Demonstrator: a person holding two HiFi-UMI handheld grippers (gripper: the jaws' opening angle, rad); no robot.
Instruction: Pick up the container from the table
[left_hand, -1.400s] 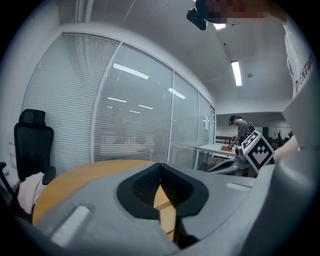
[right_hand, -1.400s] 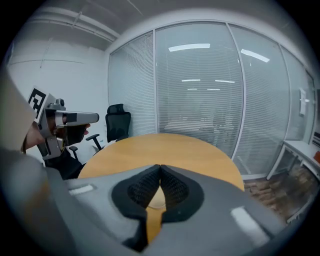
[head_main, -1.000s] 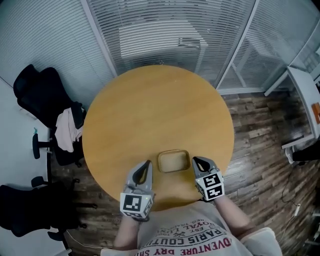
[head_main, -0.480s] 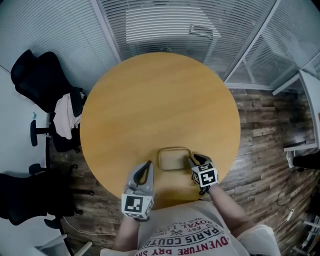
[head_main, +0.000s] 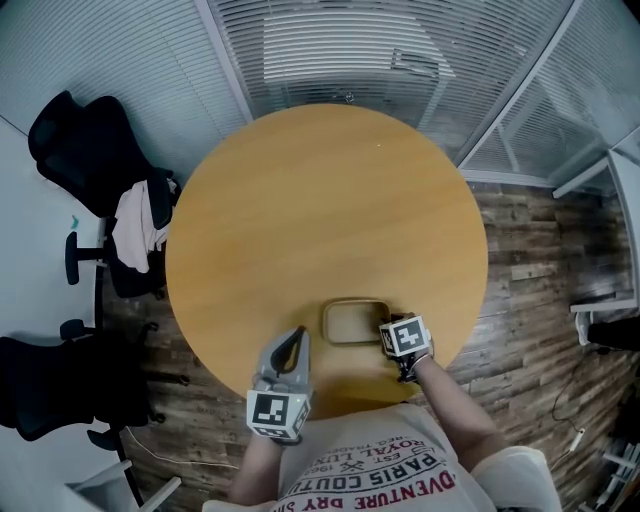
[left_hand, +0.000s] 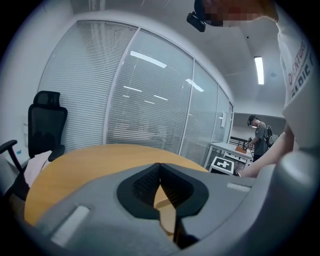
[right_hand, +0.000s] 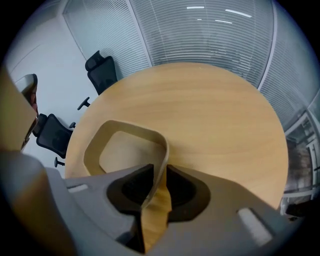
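Note:
A shallow tan container (head_main: 352, 321) with rounded corners sits on the round wooden table (head_main: 320, 200) near its front edge. My right gripper (head_main: 386, 325) points steeply down at the container's right wall. In the right gripper view that wall (right_hand: 161, 150) runs between the jaws of the right gripper (right_hand: 159, 170); the jaws are closing and their pads lie against it on both sides. My left gripper (head_main: 298, 336) hovers left of the container, apart from it, its tips together. The left gripper view shows the left gripper (left_hand: 160, 167) shut with nothing in it.
Black office chairs (head_main: 88, 160) stand left of the table, one draped with a pale cloth (head_main: 135, 235). Glass walls with blinds (head_main: 330, 50) run behind. In the left gripper view a person (left_hand: 260, 132) stands far off by a white desk (left_hand: 225, 148).
My right gripper has dropped and tipped steeply down onto the container's right wall, which now sits between its jaws. The left gripper has sunk slightly.

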